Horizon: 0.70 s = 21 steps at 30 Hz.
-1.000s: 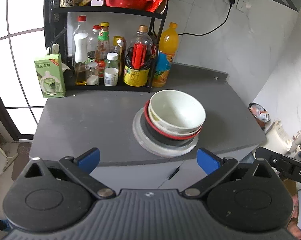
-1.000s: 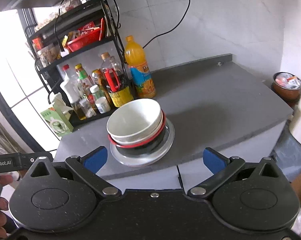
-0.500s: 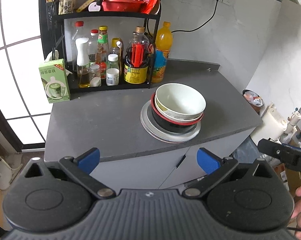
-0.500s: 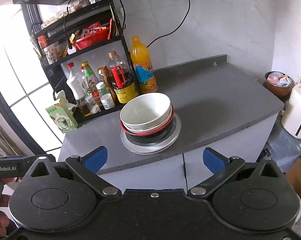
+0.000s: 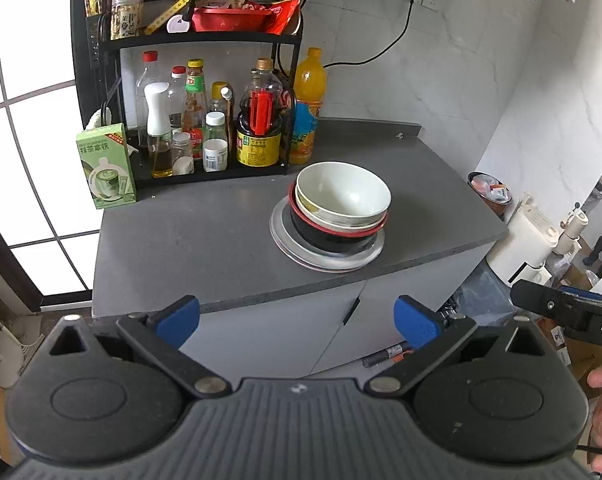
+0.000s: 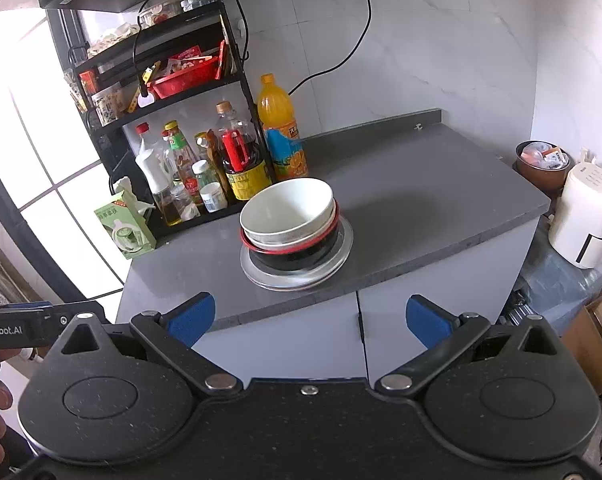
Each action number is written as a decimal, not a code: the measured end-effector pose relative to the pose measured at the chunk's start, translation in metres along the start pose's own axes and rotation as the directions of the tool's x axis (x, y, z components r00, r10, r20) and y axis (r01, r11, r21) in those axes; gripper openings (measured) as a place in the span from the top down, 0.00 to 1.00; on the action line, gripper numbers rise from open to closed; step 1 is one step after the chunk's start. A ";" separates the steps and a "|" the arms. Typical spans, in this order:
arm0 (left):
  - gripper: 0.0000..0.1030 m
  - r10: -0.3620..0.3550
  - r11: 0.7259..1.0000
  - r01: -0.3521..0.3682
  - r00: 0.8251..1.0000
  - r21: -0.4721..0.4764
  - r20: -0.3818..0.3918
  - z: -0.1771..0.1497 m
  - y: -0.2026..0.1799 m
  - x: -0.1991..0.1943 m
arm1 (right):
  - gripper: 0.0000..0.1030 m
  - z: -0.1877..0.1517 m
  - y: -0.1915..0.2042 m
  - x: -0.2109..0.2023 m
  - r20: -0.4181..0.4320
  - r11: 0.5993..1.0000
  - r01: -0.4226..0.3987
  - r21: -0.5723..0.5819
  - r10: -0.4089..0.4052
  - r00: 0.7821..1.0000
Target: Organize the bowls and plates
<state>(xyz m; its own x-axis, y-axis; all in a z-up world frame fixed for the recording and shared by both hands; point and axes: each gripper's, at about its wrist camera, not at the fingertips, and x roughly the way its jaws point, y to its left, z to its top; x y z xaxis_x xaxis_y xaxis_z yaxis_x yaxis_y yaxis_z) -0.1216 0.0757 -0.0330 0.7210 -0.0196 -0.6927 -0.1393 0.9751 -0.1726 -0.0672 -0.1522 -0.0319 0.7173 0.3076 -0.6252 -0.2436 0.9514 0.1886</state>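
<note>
Both tongs, left (image 5: pixel 297 318) and right (image 6: pixel 308 314), have backed away from the tabletop (image 5: pixel 189 240), gaping empty; bowls (image 5: pixel 343 196) sit stacked on plates (image 5: pixel 325 258).

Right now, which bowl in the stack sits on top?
The plain white bowl is on top, nested inside a patterned pale bowl. Below them sits the black bowl with the red rim, resting on the grey plates.

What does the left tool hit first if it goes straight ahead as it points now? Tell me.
Probably the stack of bowls on the plate. The open left tool hangs short of the counter, aimed slightly down; depth is unclear, so the counter edge may come first.
</note>
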 end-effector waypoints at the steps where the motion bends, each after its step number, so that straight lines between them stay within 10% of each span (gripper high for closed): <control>1: 0.01 0.001 1.000 -0.001 1.000 -0.001 -0.001 -0.001 -0.001 -0.002 | 0.00 -0.001 0.000 -0.001 0.000 1.000 0.003 0.001 -0.003 1.000; 21: 0.01 0.007 1.000 -0.007 1.000 0.007 0.006 -0.009 -0.010 -0.019 | 0.00 -0.004 -0.010 -0.013 0.022 1.000 0.002 0.006 -0.002 1.000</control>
<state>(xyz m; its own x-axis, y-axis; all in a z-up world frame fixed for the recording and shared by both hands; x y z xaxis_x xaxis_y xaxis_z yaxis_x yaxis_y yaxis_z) -0.1406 0.0647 -0.0244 0.7239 -0.0119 -0.6898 -0.1396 0.9766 -0.1634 -0.0770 -0.1654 -0.0281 0.7318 0.3056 -0.6092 -0.2382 0.9521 0.1915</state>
